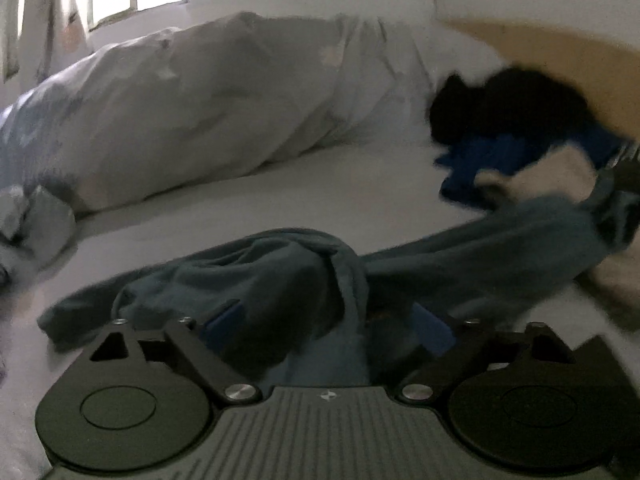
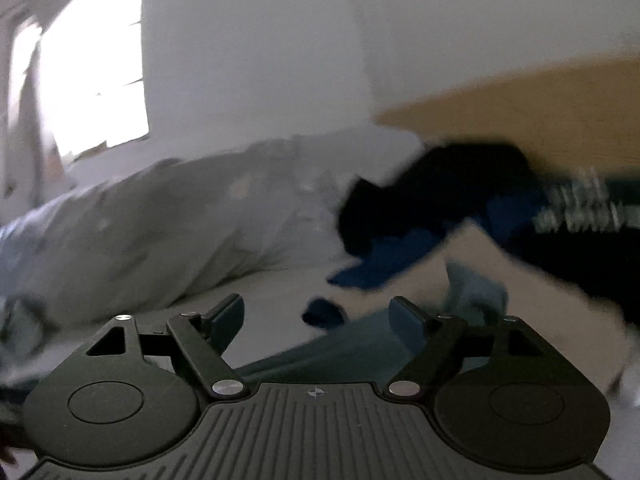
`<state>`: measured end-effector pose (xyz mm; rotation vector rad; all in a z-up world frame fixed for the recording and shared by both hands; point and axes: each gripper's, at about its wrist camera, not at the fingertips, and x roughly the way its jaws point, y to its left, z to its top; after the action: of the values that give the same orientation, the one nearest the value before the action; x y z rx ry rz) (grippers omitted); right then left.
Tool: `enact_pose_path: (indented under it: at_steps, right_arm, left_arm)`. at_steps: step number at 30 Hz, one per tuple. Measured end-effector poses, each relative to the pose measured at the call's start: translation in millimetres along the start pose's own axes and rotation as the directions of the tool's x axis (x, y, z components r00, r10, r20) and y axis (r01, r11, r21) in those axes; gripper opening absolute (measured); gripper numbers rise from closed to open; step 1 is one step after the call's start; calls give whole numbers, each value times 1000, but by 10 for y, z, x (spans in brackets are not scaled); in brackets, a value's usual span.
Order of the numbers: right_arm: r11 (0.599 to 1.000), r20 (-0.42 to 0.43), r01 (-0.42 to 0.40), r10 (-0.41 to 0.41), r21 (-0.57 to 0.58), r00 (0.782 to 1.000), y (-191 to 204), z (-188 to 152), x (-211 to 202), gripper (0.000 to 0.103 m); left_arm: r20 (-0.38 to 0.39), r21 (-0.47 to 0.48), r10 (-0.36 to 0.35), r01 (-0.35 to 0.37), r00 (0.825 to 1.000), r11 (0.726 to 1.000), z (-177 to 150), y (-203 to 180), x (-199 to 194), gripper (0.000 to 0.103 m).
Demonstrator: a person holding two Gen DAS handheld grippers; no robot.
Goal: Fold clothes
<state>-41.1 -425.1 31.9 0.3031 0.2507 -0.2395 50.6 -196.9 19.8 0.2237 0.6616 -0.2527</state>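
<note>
While both grippers stand open, the teal garment (image 1: 304, 280) is spread crosswise just ahead of them on the bed (image 1: 320, 192).

A bunched fold is seen between the parted fingers of the left gripper (image 1: 326, 320), unpinched; from there the long axis runs away to that gripper's right toward the clothes pile (image 1: 520, 140). Nothing is held by the right gripper (image 2: 316, 316), under whose right finger the cloth's other stretch passes.

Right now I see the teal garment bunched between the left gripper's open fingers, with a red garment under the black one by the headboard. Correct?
Not quite: the garment under the black garment is blue, not red, as the left wrist view shows. The rest stands: the teal garment is bunched between the left gripper's open fingers, and the pile lies by the headboard.
</note>
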Motion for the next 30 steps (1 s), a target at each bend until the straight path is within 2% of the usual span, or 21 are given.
enact_pose_path:
  at_steps: [3, 5, 7, 8, 9, 10, 12, 17, 20, 23, 24, 26, 30]
  right_arm:
    - [998, -42, -27, 29, 62, 999, -112, -51, 91, 82]
    - [993, -32, -63, 66, 100, 997, -172, 25, 128, 82]
    - [987, -14, -95, 97, 129, 995, -192, 71, 147, 82]
    - [985, -7, -104, 106, 137, 994, -193, 78, 156, 82]
    - [983, -5, -113, 115, 144, 993, -196, 81, 172, 82]
    - [982, -17, -117, 121, 150, 992, -202, 68, 211, 82]
    - [979, -41, -129, 137, 160, 990, -207, 40, 267, 82]
    - [967, -53, -200, 211, 157, 976, -225, 46, 208, 82]
    - [962, -63, -220, 232, 160, 971, -221, 47, 155, 82]
    - [961, -70, -228, 241, 156, 968, -220, 46, 154, 82]
    - [960, -70, -234, 247, 155, 967, -210, 49, 151, 82]
    - [957, -69, -252, 264, 145, 962, -172, 51, 145, 82]
    - [953, -84, -295, 301, 72, 950, -5, 24, 119, 82]
  left_arm:
    - [-49, 105, 78, -73, 996, 992, 47, -167, 178, 86]
    - [-67, 161, 129, -117, 989, 980, 52, -223, 275, 81]
    - [-89, 159, 150, -135, 985, 978, 62, -222, 343, 65]
    - [-102, 155, 159, -142, 982, 978, 66, -217, 375, 51]
    - [-112, 146, 162, -145, 980, 979, 66, -203, 395, 42]
    - [-116, 124, 153, -139, 981, 983, 61, -168, 392, 28]
    - [-121, 75, 133, -125, 984, 989, 51, -92, 372, 13]
    - [-15, -77, 101, -102, 995, 992, 32, 285, -32, 10]
    - [44, -193, 100, -89, 994, 977, 8, 655, -359, 10]
    - [75, -324, 129, -98, 989, 941, -55, 1072, -635, 10]
    - [78, -376, 149, -109, 986, 920, -92, 1234, -721, 10]
    - [71, -473, 194, -138, 979, 870, -183, 1550, -853, 10]
    - [29, -636, 261, -184, 965, 750, -419, 2177, -1066, 10]
